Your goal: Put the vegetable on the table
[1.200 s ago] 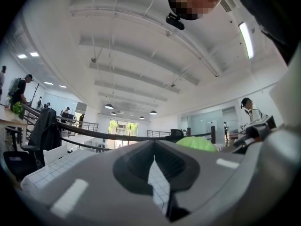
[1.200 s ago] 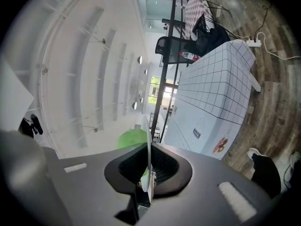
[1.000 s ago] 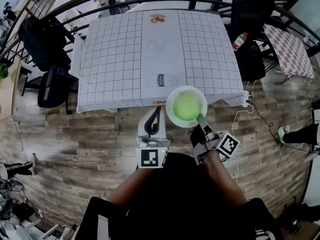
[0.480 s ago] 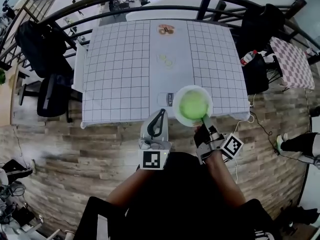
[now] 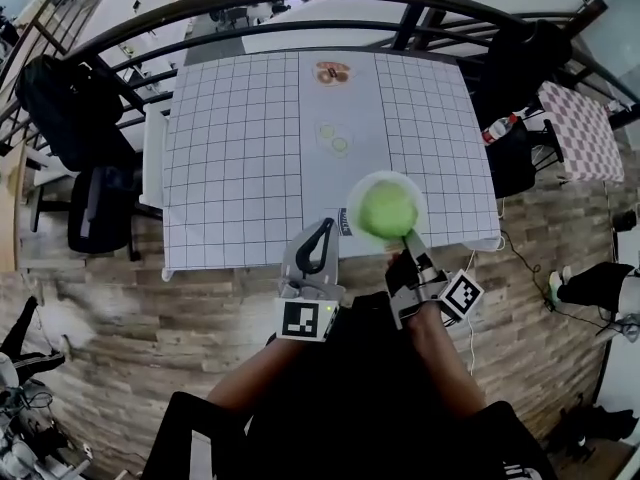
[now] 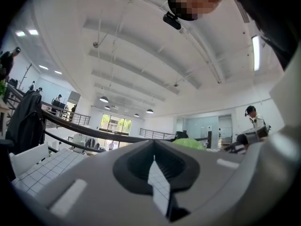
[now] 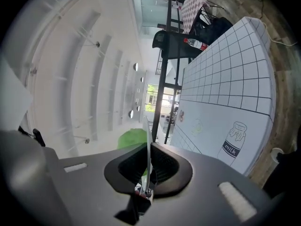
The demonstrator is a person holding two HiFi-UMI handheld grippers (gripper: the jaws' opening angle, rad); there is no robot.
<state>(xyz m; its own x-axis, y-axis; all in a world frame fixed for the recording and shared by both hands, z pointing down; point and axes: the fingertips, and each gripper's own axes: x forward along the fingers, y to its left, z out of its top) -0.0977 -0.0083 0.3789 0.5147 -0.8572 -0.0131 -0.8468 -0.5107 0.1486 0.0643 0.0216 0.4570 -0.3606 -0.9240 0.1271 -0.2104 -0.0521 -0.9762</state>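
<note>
Transport looks like the step in hand: the right gripper (image 5: 407,240) has its 2 jaws pressed together on the near rim of a plate (image 5: 352,206), thin and white, seen edge-on as a narrow blade between the ribbed dark pads in the right gripper view. Holding it by 1 edge lets the plate stick out level ahead of the jaws, so the vegetable (image 5: 386,209) rides on top without being squeezed. It is a rounded, leafy, pale green mound filling most of the plate, just beyond the right gripper's tips. Past the plate lies the table (image 5: 240,148), flat and square under a smooth white cloth ruled in a dark grid, with a milk bottle drawing (image 7: 233,141) printed close to where the plate hangs. From the head view the plate seems to sit over the table's near edge, though I cannot tell whether it touches the cloth. The left gripper (image 5: 322,232) is to the left of the right one, apart from the plate, jaws brought together with only a sliver of gap and nothing between them. It looks spare for now, kept clear of the load. The vegetable is not yet on the table itself.
</note>
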